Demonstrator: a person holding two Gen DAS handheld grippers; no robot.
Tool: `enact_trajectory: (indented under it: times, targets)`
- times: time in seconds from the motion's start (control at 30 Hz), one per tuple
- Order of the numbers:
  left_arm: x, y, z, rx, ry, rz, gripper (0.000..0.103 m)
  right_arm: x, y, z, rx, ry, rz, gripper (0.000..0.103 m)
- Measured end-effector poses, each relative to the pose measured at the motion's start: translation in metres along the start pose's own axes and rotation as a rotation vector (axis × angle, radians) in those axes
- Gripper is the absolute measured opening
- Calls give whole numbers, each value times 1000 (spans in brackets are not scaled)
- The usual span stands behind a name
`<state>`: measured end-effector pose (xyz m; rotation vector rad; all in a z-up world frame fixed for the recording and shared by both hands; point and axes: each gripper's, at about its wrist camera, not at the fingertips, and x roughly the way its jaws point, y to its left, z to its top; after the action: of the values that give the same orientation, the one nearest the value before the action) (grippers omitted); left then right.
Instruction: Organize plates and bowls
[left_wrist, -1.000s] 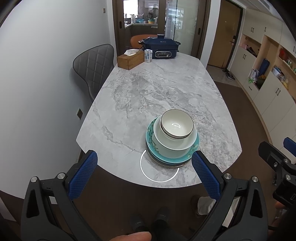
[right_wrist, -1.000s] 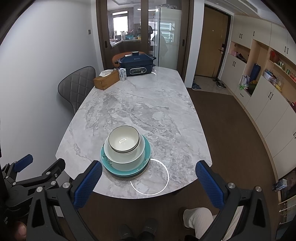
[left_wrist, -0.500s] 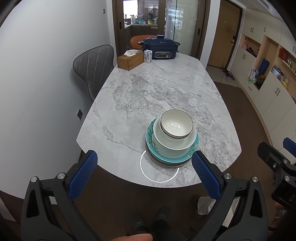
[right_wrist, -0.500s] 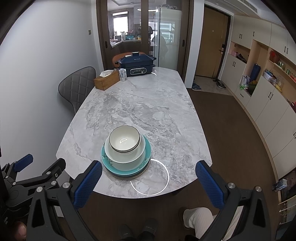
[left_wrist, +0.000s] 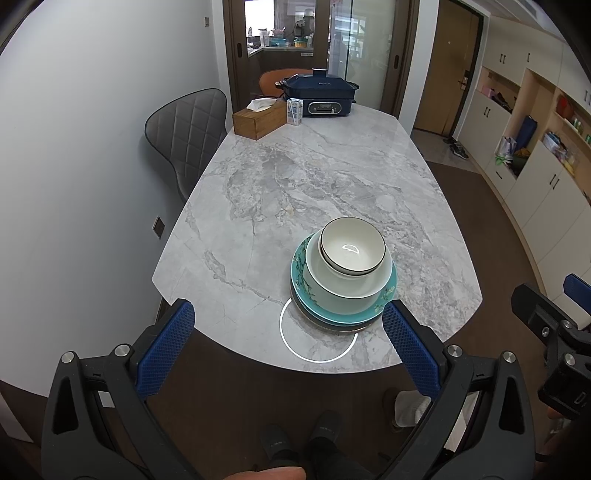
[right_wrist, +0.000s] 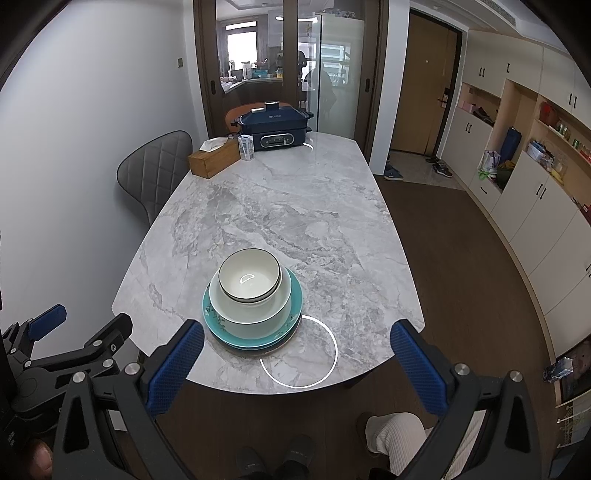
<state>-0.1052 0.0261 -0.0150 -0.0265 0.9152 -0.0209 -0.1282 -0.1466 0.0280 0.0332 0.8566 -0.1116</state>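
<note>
on the table (left_wrist: 314, 177), stacked bowls (left_wrist: 351, 266) between wide-spread claws

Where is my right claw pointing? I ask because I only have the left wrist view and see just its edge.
Observer: The right claw is open wide, with nothing between its fingers.
Operator: Is the stack centred in it?
Observer: No. In the right wrist view the stack of bowls and plates sits left of the claw's centre, toward its left side.
</note>
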Motion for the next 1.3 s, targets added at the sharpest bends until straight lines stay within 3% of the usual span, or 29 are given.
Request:
enact_trajectory:
  times: [1.3]
  targets:
    - [1, 5, 1, 10, 3, -4, 103, 2, 5, -1, -8, 2, 6, 103]
